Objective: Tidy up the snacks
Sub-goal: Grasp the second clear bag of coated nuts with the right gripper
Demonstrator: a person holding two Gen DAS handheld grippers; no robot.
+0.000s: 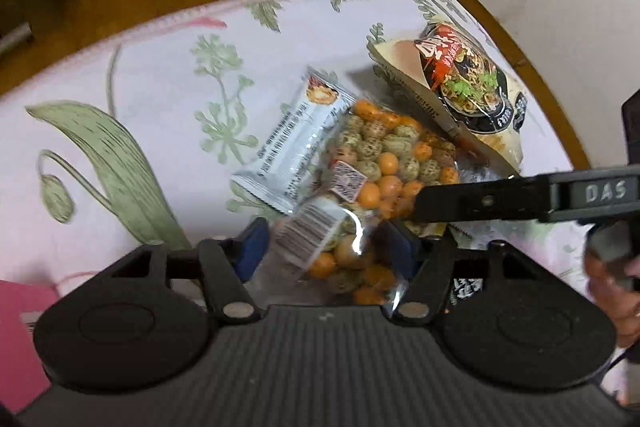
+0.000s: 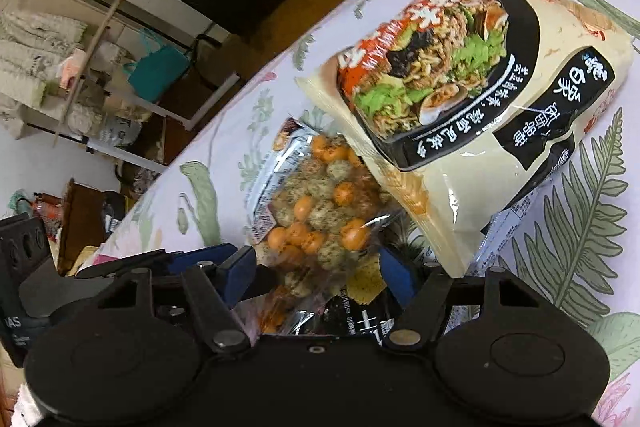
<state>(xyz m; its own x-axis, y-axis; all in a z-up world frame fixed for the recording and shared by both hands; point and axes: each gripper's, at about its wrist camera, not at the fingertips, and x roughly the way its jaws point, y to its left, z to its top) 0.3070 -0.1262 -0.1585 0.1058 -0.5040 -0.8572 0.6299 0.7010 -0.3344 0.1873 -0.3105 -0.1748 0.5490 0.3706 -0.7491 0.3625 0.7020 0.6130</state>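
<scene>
On floral cloth (image 1: pixel 152 75), crinkly clear bag (image 1: pixel 384 163) (round nuts).

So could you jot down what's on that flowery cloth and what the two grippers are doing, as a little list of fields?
surface: floral cloth
nut bag: clear bag of orange and speckled balls, middle of the pile
white packet: small wrapper, lying against the nut bag
noodle bag: cream pack, leaning over the nut bag
left gripper: around the nut bag's near end; grip unclear
right gripper: over the nut bag's near end; grip unclear
</scene>
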